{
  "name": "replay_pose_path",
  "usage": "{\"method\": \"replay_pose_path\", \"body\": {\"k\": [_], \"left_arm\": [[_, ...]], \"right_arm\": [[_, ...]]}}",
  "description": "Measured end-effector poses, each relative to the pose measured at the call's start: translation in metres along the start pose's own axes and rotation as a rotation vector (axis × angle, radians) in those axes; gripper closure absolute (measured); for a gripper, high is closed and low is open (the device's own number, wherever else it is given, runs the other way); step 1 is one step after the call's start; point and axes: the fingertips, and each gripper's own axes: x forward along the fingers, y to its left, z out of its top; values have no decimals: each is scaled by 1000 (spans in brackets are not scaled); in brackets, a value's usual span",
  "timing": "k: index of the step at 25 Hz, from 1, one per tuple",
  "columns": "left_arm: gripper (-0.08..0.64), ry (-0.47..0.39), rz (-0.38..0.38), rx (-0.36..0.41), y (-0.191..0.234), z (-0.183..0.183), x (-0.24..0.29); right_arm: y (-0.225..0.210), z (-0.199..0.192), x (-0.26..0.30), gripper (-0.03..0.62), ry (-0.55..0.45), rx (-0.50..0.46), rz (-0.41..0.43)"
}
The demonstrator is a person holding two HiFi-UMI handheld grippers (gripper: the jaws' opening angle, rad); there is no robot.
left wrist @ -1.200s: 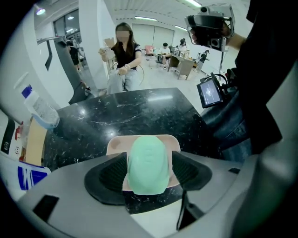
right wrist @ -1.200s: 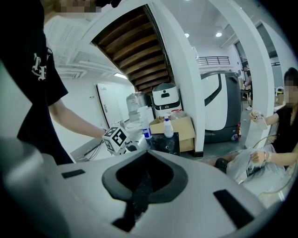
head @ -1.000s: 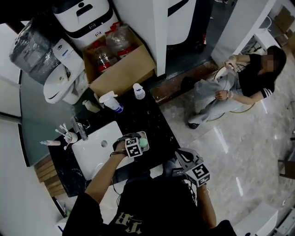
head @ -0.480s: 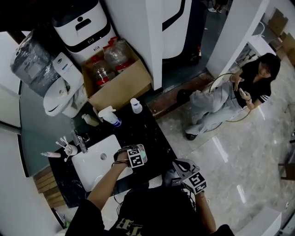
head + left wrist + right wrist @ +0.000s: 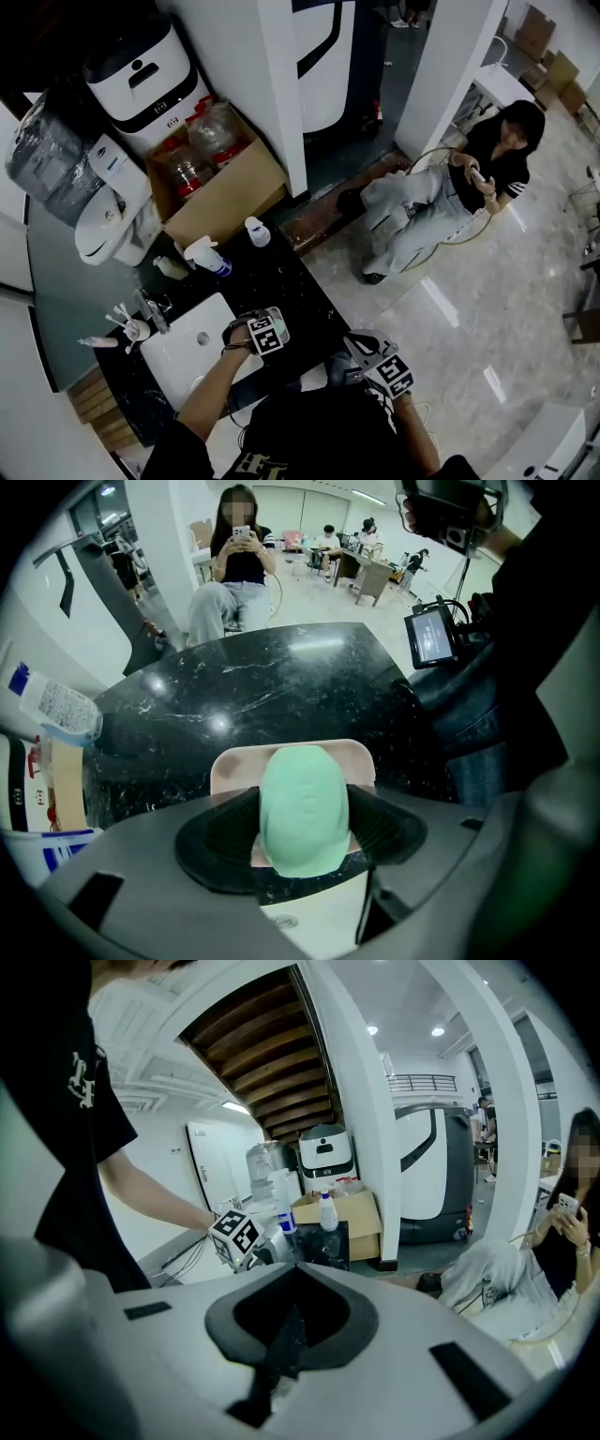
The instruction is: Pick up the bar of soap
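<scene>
A pale green bar of soap (image 5: pixel 303 808) sits between the jaws of my left gripper (image 5: pixel 304 829), which is shut on it from both sides. Directly under the soap lies a beige soap dish (image 5: pixel 234 766) on the black marble counter (image 5: pixel 262 686). In the head view the left gripper (image 5: pixel 265 330) is at the dish (image 5: pixel 280 322), right of the sink, and the marker cube hides the soap. My right gripper (image 5: pixel 291 1321) is shut on nothing and is held off the counter's near right corner (image 5: pixel 362 351).
A white sink (image 5: pixel 183 354) with a faucet (image 5: pixel 150 311) lies left of the dish. A spray bottle (image 5: pixel 202 255) and a small bottle (image 5: pixel 254 232) stand at the counter's far edge. Behind is a cardboard box of jugs (image 5: pixel 225 197). A person sits on the floor (image 5: pixel 450 192).
The head view has shifted slightly. The left gripper stays at the soap dish, and the right gripper stays low beside the counter.
</scene>
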Motion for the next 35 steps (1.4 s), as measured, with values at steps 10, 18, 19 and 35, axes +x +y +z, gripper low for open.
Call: {"method": "replay_pose_path", "body": {"k": [10,18,19,35], "left_arm": [[268,-91,49,-47,0,0,-4],[268,-217,120,-128,2,-1,-14],[268,-237,125,-142,1,-2,-16],[268,-693,219,-431,7,15,-95]], "right_arm": [[-1,-5,-11,584,-10,15,-38],[-8,-8,-20,584,-16,28,-65],[-6,-9,-20,584,-16,28,-64],[3,1,-6,584,1,3,-30]]}}
